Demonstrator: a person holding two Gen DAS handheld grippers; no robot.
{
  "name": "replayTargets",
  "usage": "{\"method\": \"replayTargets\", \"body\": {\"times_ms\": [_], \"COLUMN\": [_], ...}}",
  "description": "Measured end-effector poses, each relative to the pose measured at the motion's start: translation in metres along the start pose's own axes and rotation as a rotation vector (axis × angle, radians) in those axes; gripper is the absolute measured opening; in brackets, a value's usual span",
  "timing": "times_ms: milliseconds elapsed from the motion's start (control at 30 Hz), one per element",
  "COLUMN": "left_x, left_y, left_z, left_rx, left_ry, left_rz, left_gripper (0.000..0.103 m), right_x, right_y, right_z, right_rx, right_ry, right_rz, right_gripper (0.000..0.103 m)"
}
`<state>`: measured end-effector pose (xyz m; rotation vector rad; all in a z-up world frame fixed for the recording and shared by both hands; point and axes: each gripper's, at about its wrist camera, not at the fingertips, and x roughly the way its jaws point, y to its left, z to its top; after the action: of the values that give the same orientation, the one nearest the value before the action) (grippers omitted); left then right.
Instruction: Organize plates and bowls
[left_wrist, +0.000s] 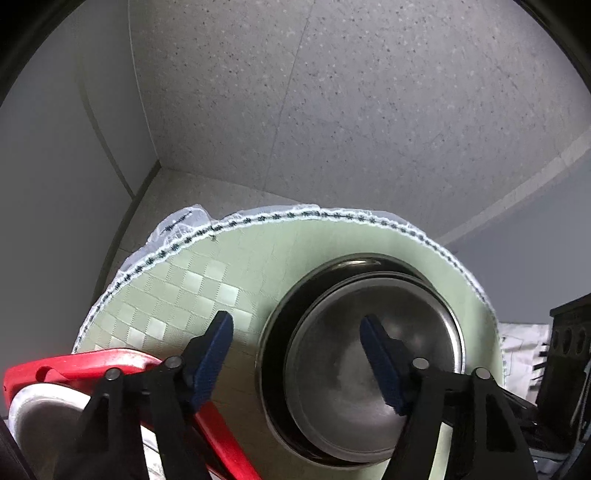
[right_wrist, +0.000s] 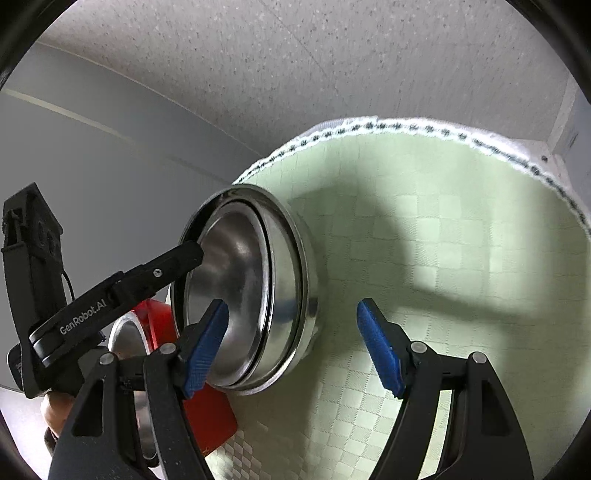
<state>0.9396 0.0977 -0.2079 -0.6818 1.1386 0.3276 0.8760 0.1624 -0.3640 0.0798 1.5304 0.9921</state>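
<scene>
Looking down my left tongs (left_wrist: 297, 354), I see their two blue pads spread wide apart with nothing held between them. One pad hangs over the green mat and the other hangs in front of the inside of the top steel bowl (left_wrist: 373, 365). That bowl sits inside a bigger steel bowl (left_wrist: 269, 354), and the two make a small stack. The stack rests on the round counter (left_wrist: 192, 280), which has a green checked mat with a lacy white trim. It stands close to the counter's right edge in this view. A red tray (left_wrist: 74, 363) lies at the near left edge of the counter, and a shiny steel dish (left_wrist: 40, 413) sits in it.

My right tongs (right_wrist: 291, 347) are open wide too and hold nothing. Their left pad hangs in front of the bowl stack, and the right pad hangs over bare green mat. From this side the stack is near the counter's left edge, with the red tray just beside it and lower down. I can also see the black left tongs reaching in from the left, with one finger (right_wrist: 184, 258) at the rim of the inner bowl. I cannot tell if it touches the bowl. Behind the counter is a speckled grey floor (left_wrist: 369, 110) and a plain grey wall (left_wrist: 55, 184).
</scene>
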Motion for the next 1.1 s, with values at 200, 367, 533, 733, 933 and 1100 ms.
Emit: {"method": "replayTargets", "body": {"times_ms": [200,367,533,733,933,1100], "left_x": [0.015,0.017,0.018,0.021,0.015,0.012], "left_y": [-0.009,-0.018,-0.016,-0.017,-0.019,-0.030], "left_z": [0.001,0.003,0.003,0.002,0.002,-0.004], "left_rx": [0.049,0.075,0.088,0.102,0.109,0.133], "left_ry": [0.035,0.026,0.016,0.005,-0.006,-0.013], "left_rz": [0.015,0.043,0.038,0.050,0.018,0.003], "left_gripper": [0.045,0.043,0.043,0.045,0.039,0.038], "right_x": [0.010,0.012,0.013,0.009,0.008,-0.002], "right_y": [-0.004,-0.016,-0.020,-0.030,-0.034,-0.044], "right_z": [0.001,0.002,0.001,-0.005,-0.010,-0.019], "right_rx": [-0.002,0.022,0.028,0.025,0.035,0.055], "right_ry": [0.024,0.027,0.022,0.021,0.009,0.004], "right_rz": [0.014,0.048,0.060,0.073,0.070,0.079], "right_gripper": [0.047,0.039,0.039,0.040,0.040,0.040]}}
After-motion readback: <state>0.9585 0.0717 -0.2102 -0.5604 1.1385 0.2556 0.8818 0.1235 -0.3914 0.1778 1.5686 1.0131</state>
